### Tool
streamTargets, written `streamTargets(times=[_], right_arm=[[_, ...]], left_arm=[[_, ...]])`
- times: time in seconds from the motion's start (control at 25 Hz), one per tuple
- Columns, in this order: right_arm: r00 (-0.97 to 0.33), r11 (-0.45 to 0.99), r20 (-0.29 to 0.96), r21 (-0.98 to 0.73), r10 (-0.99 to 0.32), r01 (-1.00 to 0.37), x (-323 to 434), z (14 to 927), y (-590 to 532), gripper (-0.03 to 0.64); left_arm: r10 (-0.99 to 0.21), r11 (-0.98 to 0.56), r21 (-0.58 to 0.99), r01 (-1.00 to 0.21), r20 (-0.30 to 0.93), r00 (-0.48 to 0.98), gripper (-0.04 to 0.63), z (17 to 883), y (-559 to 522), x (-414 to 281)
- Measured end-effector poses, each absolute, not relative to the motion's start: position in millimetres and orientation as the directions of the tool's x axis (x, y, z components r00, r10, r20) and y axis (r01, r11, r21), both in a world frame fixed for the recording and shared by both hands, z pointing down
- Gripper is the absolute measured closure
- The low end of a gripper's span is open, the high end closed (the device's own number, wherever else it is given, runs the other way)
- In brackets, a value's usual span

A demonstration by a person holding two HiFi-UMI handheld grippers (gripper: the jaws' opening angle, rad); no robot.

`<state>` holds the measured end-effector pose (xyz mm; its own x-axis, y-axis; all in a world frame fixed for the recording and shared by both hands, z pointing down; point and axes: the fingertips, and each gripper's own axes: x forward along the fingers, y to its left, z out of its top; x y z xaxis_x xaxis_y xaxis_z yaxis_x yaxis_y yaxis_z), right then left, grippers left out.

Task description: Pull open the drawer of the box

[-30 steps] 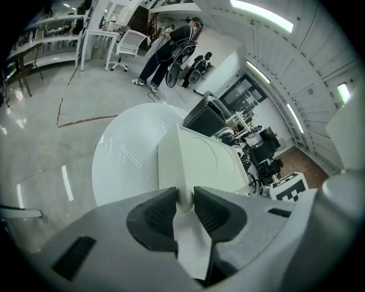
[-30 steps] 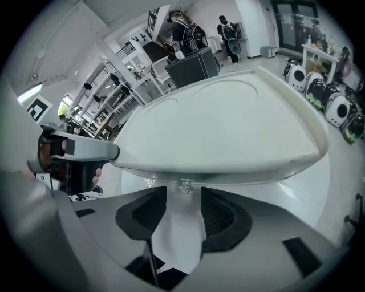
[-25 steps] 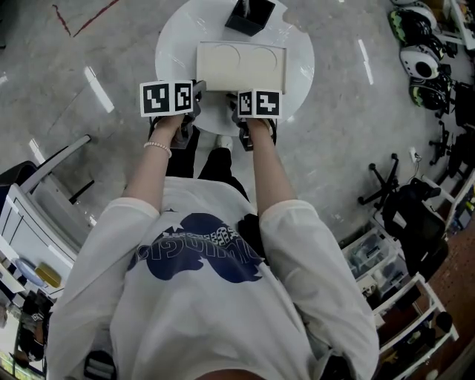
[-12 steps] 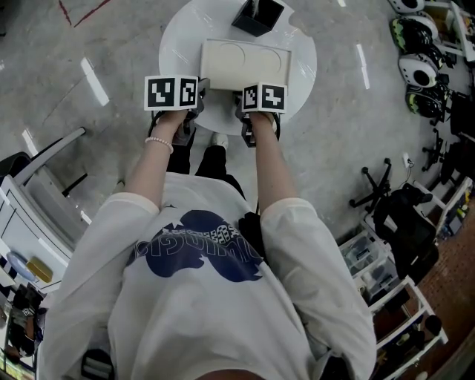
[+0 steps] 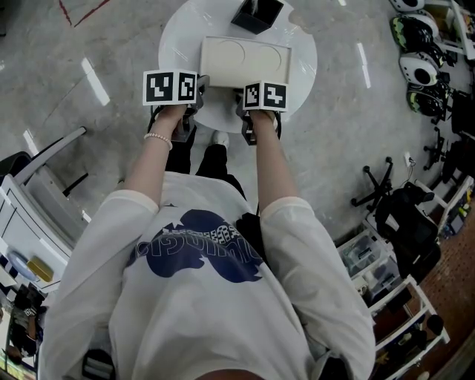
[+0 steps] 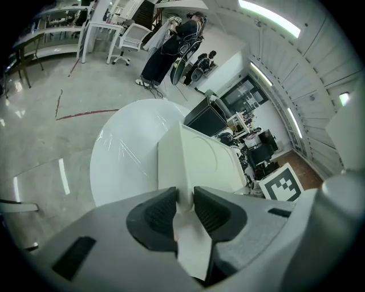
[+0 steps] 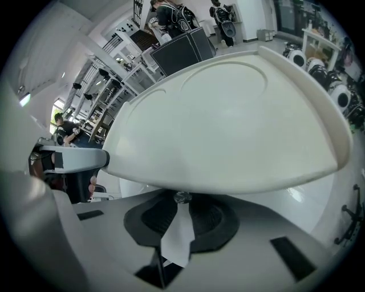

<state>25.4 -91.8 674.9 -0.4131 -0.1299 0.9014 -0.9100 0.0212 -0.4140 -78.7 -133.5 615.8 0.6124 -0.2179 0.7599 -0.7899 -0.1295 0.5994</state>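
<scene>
A cream box (image 5: 245, 63) lies on a round white table (image 5: 178, 37). My left gripper (image 5: 199, 87) is at the box's front left corner. In the left gripper view its pads (image 6: 162, 211) pinch the thin edge of the box (image 6: 199, 159), so the left gripper (image 6: 184, 197) is shut on it. My right gripper (image 5: 252, 89) is at the front face. In the right gripper view a small metal drawer knob (image 7: 182, 198) sits under the box (image 7: 228, 125). The right gripper (image 7: 182, 204) has its jaws closing on this knob, with the pads against it. The drawer looks shut.
A black open container (image 5: 258, 15) stands on the table behind the box. Helmets (image 5: 419, 63) and office chairs (image 5: 386, 185) are on the floor to the right. White shelving (image 5: 30, 215) stands to the left. The table's near rim is just below my grippers.
The right gripper has edged forward against the box's front. The left gripper stays at the box's corner, and the box has not moved on the table.
</scene>
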Motion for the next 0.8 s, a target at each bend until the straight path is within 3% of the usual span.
streamTargets(times=[0.8], right_arm=[[-0.430,0.003,0.893,-0.433,-0.136,-0.901,23.5,672.9,-64.1,0.561]], left_arm=[[-0.231,-0.104,0.591,-0.800,0.768,0.598,0.489,615.4,-133.9,-80.5]])
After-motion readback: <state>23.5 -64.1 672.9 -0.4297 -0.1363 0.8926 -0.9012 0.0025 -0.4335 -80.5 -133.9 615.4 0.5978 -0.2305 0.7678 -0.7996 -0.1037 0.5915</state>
